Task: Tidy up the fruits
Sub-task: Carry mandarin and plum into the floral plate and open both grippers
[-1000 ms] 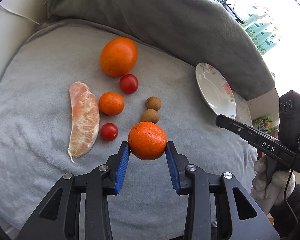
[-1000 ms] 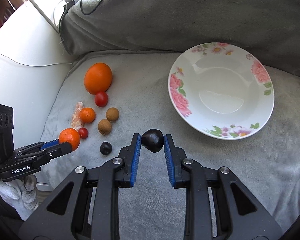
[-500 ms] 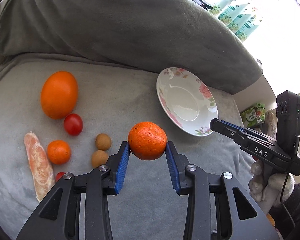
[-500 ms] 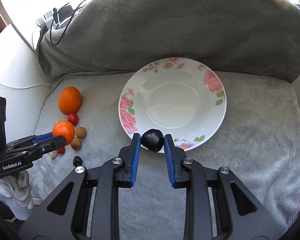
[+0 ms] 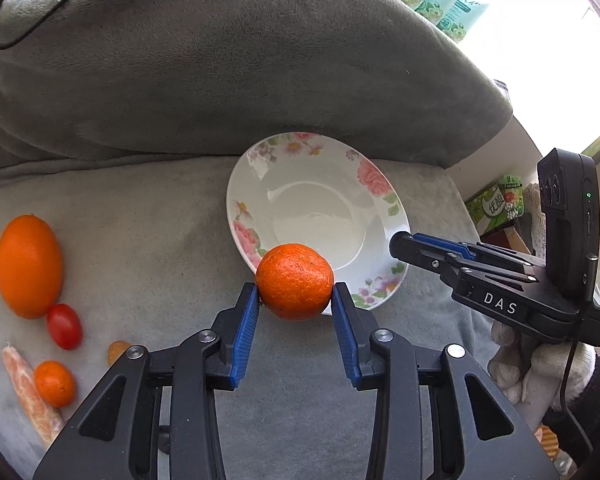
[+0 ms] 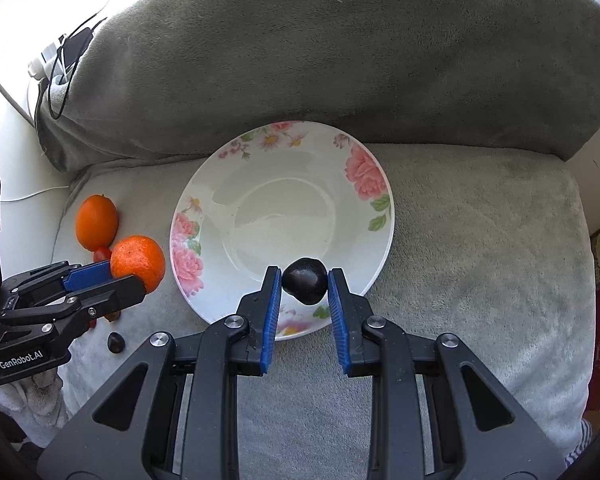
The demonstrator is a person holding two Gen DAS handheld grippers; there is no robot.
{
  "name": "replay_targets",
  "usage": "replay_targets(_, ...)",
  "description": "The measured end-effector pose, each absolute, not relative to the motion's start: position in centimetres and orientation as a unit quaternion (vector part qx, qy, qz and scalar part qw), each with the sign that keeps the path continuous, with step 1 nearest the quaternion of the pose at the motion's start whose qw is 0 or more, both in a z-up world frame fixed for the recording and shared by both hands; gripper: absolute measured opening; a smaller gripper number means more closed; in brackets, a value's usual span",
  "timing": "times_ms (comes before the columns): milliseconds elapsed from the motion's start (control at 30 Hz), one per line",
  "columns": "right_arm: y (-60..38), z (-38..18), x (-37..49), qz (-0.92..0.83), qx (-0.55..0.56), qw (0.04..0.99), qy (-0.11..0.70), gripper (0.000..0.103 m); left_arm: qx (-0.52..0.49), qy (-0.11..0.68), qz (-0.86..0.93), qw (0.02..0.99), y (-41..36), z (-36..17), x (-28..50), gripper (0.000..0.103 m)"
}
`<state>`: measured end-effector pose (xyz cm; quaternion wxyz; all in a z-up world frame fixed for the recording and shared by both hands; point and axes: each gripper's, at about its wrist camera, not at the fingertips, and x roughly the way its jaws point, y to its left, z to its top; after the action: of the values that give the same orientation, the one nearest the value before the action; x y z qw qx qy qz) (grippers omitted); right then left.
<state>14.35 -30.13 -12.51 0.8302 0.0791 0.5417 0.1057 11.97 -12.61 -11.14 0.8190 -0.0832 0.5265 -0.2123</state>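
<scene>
Mandarin [image 5: 295, 282] and dark fruit [image 6: 305, 281], both carried at the floral plate [image 5: 320, 184].
Left wrist: my left gripper [image 5: 295, 304] clamps the mandarin's middle; soft, so I squeeze lightly. Right wrist: my right gripper [image 6: 304, 300] pinches the small, smooth, probably slippery fruit over the plate's near rim.

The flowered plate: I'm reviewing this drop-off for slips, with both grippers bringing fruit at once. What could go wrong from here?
1. The left gripper and right gripper may collide over the plate.
2. The mandarin could roll off the shallow rim.
3. The dark fruit, pinched only at the pad tips, might slip early.
</scene>
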Motion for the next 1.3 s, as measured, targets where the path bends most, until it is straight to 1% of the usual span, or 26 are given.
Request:
replay_targets(367, -30.2, -12.8, 14.7, 0.106, 0.083, 0.828, 0.545, 0.025, -0.086, 0.538, -0.214, 0.810, -13.0, -11.6, 12.5, 0.036)
replay_targets(400, -30.2, -12.8, 14.7, 0.105, 0.081, 0.828, 0.546, 0.027, -0.085, 0.539, -0.214, 0.811, -13.1, -11.6, 12.5, 0.036)
replay_targets(467, -30.2, -12.6, 14.6, 0.102, 0.078, 0.829, 0.544, 0.038, -0.084, 0.536, -0.214, 0.812, -13.0, -11.4, 12.4, 0.038)
replay_targets(500, -30.3, -12.4, 14.6, 0.100, 0.078, 0.832, 0.540, 0.048, -0.084, 0.536, -0.214, 0.813, -13.0, -11.3, 12.4, 0.040)
replay_targets(533, -30.4, -12.3, 14.5, 0.097, 0.079, 0.834, 0.537, 0.053, -0.083, 0.535, -0.213, 0.813, -13.0, -11.3, 12.4, 0.045)
replay_targets(600, -30.6, -12.0, 14.6, 0.095, 0.084, 0.836, 0.534, 0.056, -0.082, 0.531, -0.211, 0.816, -13.0, -11.1, 12.4, 0.050)
replay_targets(700, -30.7, -11.7, 14.6, 0.093, 0.086, 0.837, 0.532, 0.065, -0.083, 0.531, -0.208, 0.817, -12.9, -11.0, 12.3, 0.051)
replay_targets(833, -30.7, -11.3, 14.5, 0.087, 0.083, 0.840, 0.530, 0.073, -0.082, 0.529, -0.205, 0.819, -12.7, -10.8, 11.9, 0.056)
replay_targets(1300, -29.3, -9.9, 13.7, 0.109, 0.089, 0.840, 0.524, 0.073, -0.104, 0.522, -0.186, 0.826, -10.5, -10.6, 10.4, 0.057)
